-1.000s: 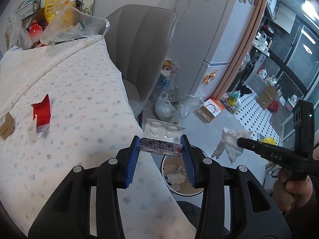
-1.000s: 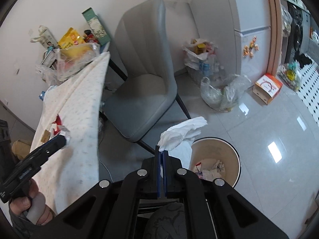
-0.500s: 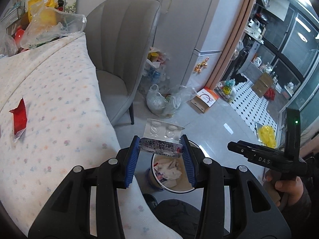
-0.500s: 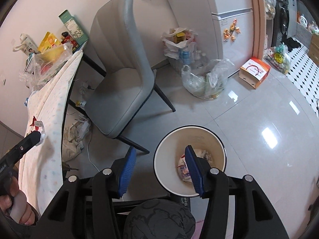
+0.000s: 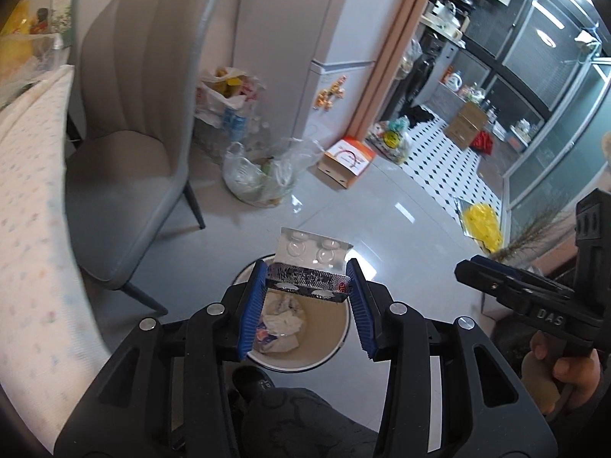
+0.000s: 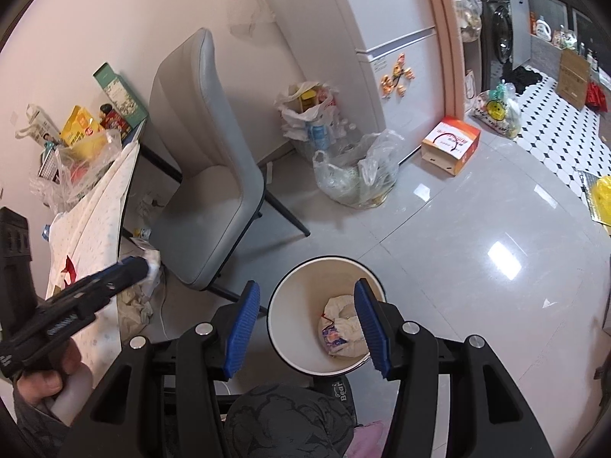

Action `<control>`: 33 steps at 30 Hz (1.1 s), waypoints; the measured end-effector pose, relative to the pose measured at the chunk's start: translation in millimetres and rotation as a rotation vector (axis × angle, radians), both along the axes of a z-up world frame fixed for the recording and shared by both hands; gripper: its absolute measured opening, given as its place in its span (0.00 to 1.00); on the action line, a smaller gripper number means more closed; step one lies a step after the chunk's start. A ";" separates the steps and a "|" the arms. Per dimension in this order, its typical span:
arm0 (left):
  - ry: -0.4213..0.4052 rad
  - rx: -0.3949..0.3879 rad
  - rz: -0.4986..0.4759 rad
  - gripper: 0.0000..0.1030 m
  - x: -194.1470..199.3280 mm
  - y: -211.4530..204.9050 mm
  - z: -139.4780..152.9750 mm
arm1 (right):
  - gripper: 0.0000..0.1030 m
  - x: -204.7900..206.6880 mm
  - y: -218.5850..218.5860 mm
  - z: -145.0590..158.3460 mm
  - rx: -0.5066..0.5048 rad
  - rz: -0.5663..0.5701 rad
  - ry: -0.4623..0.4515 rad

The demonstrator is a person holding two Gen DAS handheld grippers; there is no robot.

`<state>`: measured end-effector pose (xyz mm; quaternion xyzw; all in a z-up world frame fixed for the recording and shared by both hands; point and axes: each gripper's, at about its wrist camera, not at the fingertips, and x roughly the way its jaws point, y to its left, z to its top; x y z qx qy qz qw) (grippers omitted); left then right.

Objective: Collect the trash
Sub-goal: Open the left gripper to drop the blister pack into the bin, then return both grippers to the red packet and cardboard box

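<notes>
A folded blister pack (image 5: 310, 267), silvery foil on its underside and clear plastic bubbles on its raised flap, sits clamped between the ribbed blue pads (image 5: 251, 307) of the left tool (image 5: 308, 294), held above the bin (image 5: 336, 351). The bin is a round, cream-walled pail standing on the glossy grey tiled floor (image 6: 477, 267); crumpled white paper (image 5: 284, 322) and a printed wrapper (image 6: 333, 337) lie at its bottom. The right tool (image 6: 305, 328) hangs over the same bin with its blue pads spread wide apart and nothing between them. Both tools point steeply downward, each gripped by a bare hand (image 5: 565, 372) on its black handle. Beside the bin stands a smooth grey upholstered chair (image 6: 214, 191), next to the counter (image 6: 95, 221), which is draped in a speckled white cloth.
</notes>
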<state>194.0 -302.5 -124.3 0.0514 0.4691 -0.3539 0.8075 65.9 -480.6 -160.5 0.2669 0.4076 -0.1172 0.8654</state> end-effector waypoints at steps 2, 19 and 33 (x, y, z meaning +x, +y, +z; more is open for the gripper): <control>0.001 -0.003 -0.009 0.79 -0.9 -7.4 -2.3 | 0.51 -4.3 -3.3 2.5 -0.006 -0.010 0.000; -0.086 -0.036 0.229 0.94 16.7 97.5 32.0 | 0.75 20.4 37.4 15.1 -0.006 0.072 -0.058; -0.160 -0.026 0.465 0.94 16.4 226.6 61.7 | 0.89 65.6 125.2 48.6 0.002 0.231 -0.138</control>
